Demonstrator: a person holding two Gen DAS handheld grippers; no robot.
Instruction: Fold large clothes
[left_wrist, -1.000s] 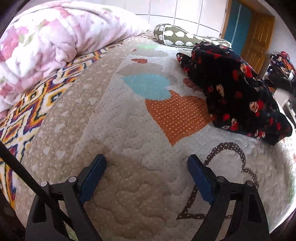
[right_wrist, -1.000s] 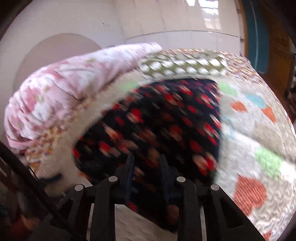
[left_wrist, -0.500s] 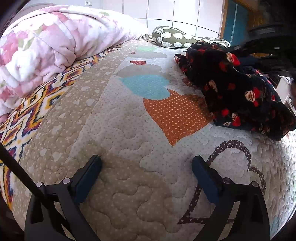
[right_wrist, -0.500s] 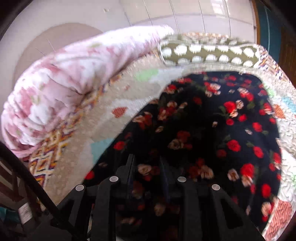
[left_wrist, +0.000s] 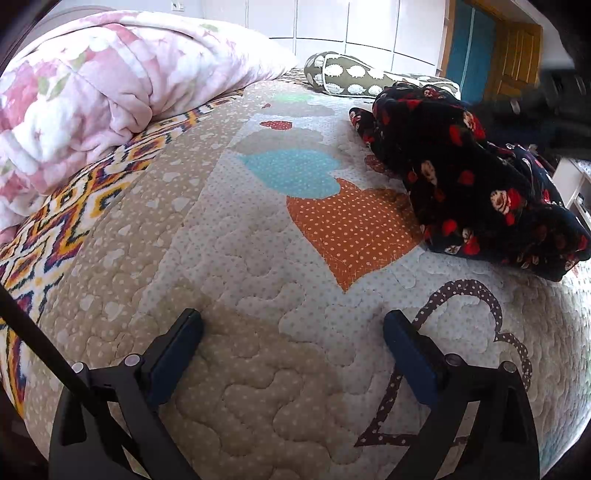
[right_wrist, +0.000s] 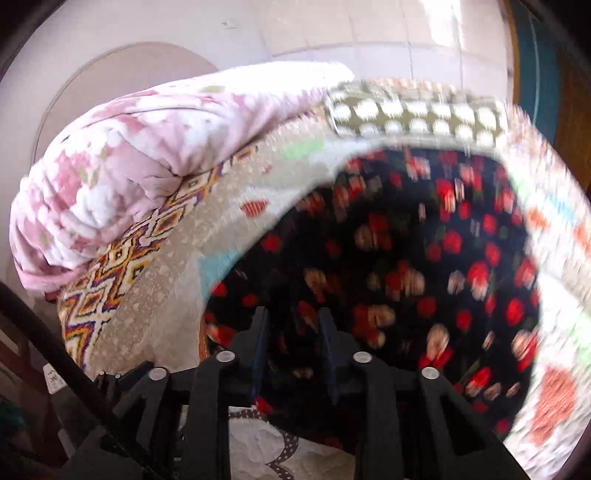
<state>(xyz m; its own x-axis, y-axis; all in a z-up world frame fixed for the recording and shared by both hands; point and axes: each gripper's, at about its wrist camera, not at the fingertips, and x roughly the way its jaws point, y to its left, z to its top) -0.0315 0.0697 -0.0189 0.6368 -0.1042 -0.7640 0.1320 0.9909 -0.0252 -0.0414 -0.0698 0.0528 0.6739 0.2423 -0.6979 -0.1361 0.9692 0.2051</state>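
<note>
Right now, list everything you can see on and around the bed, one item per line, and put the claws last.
floral garment: one, dark with red and cream flowers, bunched on the right side of the quilt
quilt: one, beige and white with coloured heart patches, covering the bed
patterned blanket: one, orange, navy and white zigzag, along the quilt's left edge
duvet: one, pink and white floral, rolled up at the left
bolster pillow: one, olive with white spots, at the far end of the bed
door: one, wooden, far right
left claw: black with blue pads, open over bare quilt
right claw: black, jaws opening, garment fabric between them
</note>
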